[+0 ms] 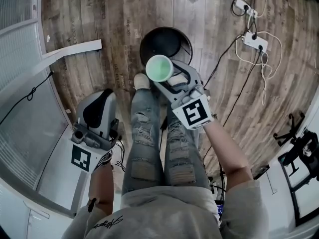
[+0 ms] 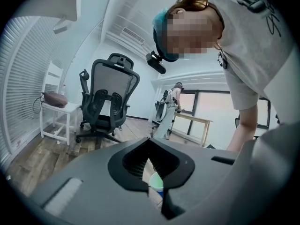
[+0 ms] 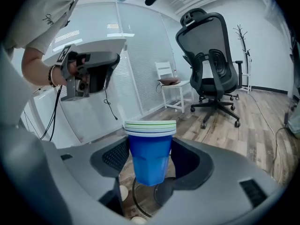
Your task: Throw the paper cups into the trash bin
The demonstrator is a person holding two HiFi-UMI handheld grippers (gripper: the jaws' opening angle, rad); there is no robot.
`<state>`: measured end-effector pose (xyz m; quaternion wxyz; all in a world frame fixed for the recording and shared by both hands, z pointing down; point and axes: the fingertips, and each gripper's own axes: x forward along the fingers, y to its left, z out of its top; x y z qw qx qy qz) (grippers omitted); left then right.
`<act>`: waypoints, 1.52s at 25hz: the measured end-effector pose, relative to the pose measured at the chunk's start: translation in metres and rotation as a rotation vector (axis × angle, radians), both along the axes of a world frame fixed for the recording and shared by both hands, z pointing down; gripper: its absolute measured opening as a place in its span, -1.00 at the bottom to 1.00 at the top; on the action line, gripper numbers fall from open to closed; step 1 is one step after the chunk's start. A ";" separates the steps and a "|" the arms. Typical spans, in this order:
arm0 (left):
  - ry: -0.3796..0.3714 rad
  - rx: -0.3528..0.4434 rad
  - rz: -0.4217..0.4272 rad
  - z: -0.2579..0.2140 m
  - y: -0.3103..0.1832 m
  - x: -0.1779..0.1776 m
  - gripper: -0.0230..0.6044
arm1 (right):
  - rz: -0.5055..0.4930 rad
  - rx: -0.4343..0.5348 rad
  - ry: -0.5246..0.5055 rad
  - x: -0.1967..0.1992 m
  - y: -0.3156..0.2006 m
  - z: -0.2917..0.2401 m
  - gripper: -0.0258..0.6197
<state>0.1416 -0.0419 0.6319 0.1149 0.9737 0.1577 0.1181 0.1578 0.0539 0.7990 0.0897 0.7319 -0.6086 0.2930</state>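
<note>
- Your right gripper [image 3: 150, 159] is clamped on the stacked cups [image 1: 159, 67], blue outside and green inside.
- You hold the cups upright, just above the near rim of the black bin [image 1: 167, 40] on the floor.
- Your left gripper [image 2: 149, 142] has its jaws together with nothing between them, off to the left.

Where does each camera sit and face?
Head view: on the head, facing down at the trash bin; legs, both arms, left gripper and right gripper with paper cups show.
Left gripper view: on the left gripper, facing the office chair; the person's torso shows.
Right gripper view: on the right gripper, facing the clamped cups; an arm shows.
Shared: both gripper views show the chair.
</note>
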 end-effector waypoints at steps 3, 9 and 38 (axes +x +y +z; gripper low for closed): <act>-0.003 0.000 -0.013 0.004 -0.004 -0.004 -0.92 | -0.013 -0.027 0.005 -0.001 -0.003 0.016 -0.08; -0.022 -0.007 -0.020 0.011 -0.002 -0.007 -0.92 | -0.030 -0.067 0.016 0.001 -0.005 0.048 -0.08; -0.060 -0.023 -0.041 0.029 -0.009 -0.013 -0.92 | -0.021 -0.337 -0.013 0.007 -0.006 0.179 -0.08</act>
